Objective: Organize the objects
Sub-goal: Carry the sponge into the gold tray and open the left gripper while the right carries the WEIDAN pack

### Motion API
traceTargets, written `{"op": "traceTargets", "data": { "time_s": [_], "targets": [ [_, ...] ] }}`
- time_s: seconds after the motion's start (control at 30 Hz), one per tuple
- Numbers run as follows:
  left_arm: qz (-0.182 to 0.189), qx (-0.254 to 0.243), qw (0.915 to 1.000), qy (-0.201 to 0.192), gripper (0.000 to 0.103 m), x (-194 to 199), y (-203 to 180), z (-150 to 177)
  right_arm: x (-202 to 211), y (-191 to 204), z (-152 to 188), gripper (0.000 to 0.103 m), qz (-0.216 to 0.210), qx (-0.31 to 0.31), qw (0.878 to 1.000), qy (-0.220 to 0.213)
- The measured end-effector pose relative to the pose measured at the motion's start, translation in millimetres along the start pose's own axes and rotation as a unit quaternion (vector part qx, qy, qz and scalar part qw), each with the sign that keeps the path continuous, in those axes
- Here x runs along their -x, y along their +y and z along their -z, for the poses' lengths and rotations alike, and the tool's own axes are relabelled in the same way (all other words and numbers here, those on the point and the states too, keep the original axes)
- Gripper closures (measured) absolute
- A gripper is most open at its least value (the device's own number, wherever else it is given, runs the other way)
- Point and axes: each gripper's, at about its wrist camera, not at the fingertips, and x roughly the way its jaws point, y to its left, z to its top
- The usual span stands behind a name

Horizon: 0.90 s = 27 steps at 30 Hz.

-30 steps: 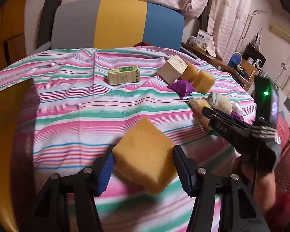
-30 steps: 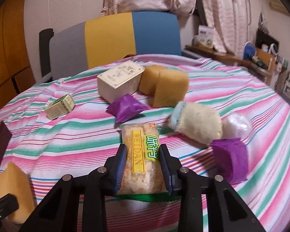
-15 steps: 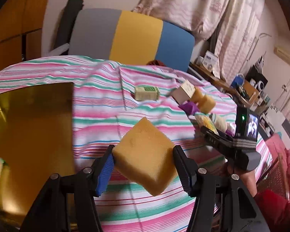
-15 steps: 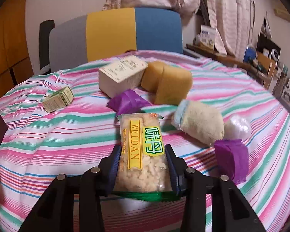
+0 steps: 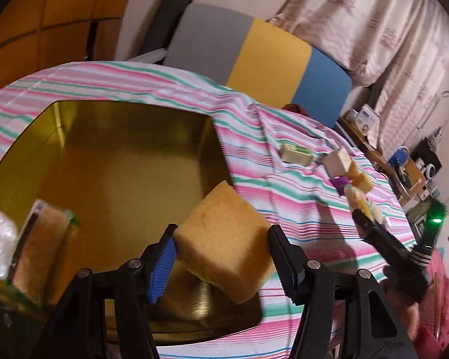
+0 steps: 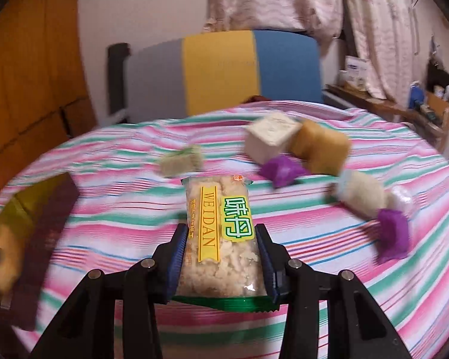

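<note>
Gold-lined square metal tin (image 5: 110, 161) is filling the left wrist view's left, awaiting the yellow foam sponge cube (image 5: 224, 243) the left gripper (image 5: 221, 258) is pinching above its lower-right corner; the right gripper (image 6: 220, 264) is squeezing a clear crispy-snack packet (image 6: 221, 233) at centre-bottom, likely for boxing next.

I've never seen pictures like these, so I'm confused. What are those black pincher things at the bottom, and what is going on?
Those are grabbing tools, one in each of a person's hands. A small camera sits on each tool and looks out along its two fingers, so you get one picture from each.

In the left tool's picture, the left gripper squeezes a yellow sponge above a gold tin box, which already has a few things inside.

In the right tool's picture, the right gripper holds a snack packet marked WEIDAN.

On the striped tablecloth lie a small green box, a cream box, more sponges, purple packets and a fuzzy cream bundle.
</note>
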Motion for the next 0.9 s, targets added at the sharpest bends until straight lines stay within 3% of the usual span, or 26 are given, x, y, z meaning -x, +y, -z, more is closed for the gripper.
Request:
{"op": "traceTargets", "data": {
  "time_s": [0.23,0.47,0.6,0.9],
  "targets": [
    [-0.024,0.030,0.9992,-0.005,0.042,9.3,32.9,-3.7,28.6,77.4,-4.4,0.058,-0.109,0.039,0.993,-0.006],
    [-0.060,0.061,0.9963,-0.010,0.041,14.2,72.1,-17.9,44.5,144.8,3.9,0.058,-0.191,0.077,0.978,0.021],
    [-0.083,0.090,0.9924,-0.017,0.041,18.6,102.6,-29.0,45.2,183.5,10.9,0.058,-0.214,0.112,0.970,0.039],
    [-0.141,0.133,0.9810,-0.018,0.040,18.5,161.1,-46.1,24.4,254.6,31.3,0.058,-0.224,0.182,0.952,0.106]
  ]
}}
